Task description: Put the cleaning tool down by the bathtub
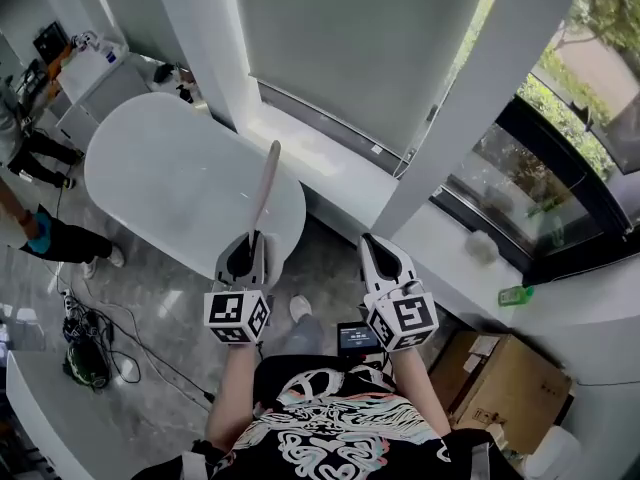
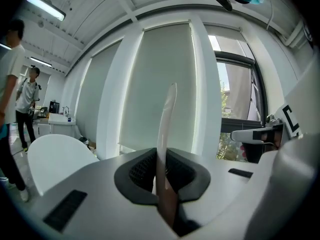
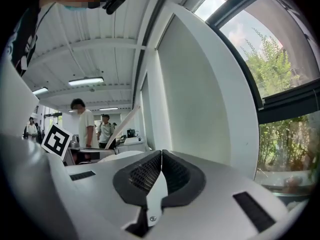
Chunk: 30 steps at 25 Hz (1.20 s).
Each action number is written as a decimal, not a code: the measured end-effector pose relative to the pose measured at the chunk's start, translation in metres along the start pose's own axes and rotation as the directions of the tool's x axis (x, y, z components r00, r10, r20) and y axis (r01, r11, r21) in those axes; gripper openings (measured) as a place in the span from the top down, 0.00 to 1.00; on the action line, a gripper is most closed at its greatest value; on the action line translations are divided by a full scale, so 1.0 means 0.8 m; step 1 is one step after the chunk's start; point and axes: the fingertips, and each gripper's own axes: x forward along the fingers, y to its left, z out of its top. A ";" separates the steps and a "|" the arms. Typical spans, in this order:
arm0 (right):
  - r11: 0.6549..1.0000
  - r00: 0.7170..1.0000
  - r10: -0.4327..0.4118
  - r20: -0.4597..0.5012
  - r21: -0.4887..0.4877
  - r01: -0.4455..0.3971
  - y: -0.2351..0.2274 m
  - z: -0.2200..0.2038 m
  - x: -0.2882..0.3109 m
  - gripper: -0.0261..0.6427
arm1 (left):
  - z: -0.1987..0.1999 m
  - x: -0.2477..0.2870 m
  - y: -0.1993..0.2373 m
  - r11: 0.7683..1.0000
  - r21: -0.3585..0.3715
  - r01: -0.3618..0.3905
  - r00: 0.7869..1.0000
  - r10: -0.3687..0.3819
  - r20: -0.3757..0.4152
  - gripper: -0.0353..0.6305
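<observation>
My left gripper (image 1: 252, 240) is shut on the cleaning tool (image 1: 265, 190), a thin pale flat handle with a brownish lower end that sticks forward and up over the white oval bathtub (image 1: 170, 183). In the left gripper view the cleaning tool (image 2: 165, 129) rises straight from between the black pads (image 2: 142, 171). My right gripper (image 1: 378, 251) is held beside the left one, over the floor by the window ledge, and it is shut with nothing in it. In the right gripper view the pads (image 3: 150, 173) meet, and the cleaning tool (image 3: 120, 126) shows at the left.
A white window ledge (image 1: 330, 168) and white pillars (image 1: 470, 98) run behind the bathtub. A cardboard box (image 1: 505, 383) stands on the floor at the right. People (image 1: 30, 148) stand at the far left near a white cabinet (image 1: 95, 78). Cables (image 1: 90, 353) lie on the grey floor.
</observation>
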 end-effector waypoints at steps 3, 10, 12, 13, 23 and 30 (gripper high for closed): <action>1.000 1.000 -0.003 -0.017 -0.001 0.003 -0.011 0.007 0.077 0.92 | 0.016 0.058 0.048 1.000 -0.008 0.004 1.000 -0.004 -0.003 0.89; 1.000 0.998 -0.027 -0.058 -0.009 0.026 -0.034 0.011 0.211 0.92 | 0.030 0.169 0.133 1.000 -0.021 0.022 0.999 -0.022 -0.031 0.89; 0.999 0.997 -0.033 -0.071 -0.012 0.033 -0.041 0.011 0.238 0.92 | 0.033 0.197 0.147 0.999 -0.025 0.033 0.999 -0.033 -0.035 0.89; 0.999 0.996 -0.037 -0.076 -0.014 0.036 -0.045 0.012 0.250 0.92 | 0.034 0.210 0.153 0.999 -0.028 0.038 0.999 -0.039 -0.038 0.89; 0.998 0.990 -0.068 -0.121 -0.003 0.068 -0.088 0.000 0.321 0.92 | 0.028 0.305 0.181 0.997 -0.029 0.077 0.994 -0.079 -0.078 0.89; 0.999 0.988 -0.035 -0.148 0.024 0.039 -0.144 -0.029 0.379 0.92 | -0.004 0.386 0.178 0.997 0.013 0.082 0.989 -0.080 -0.124 0.89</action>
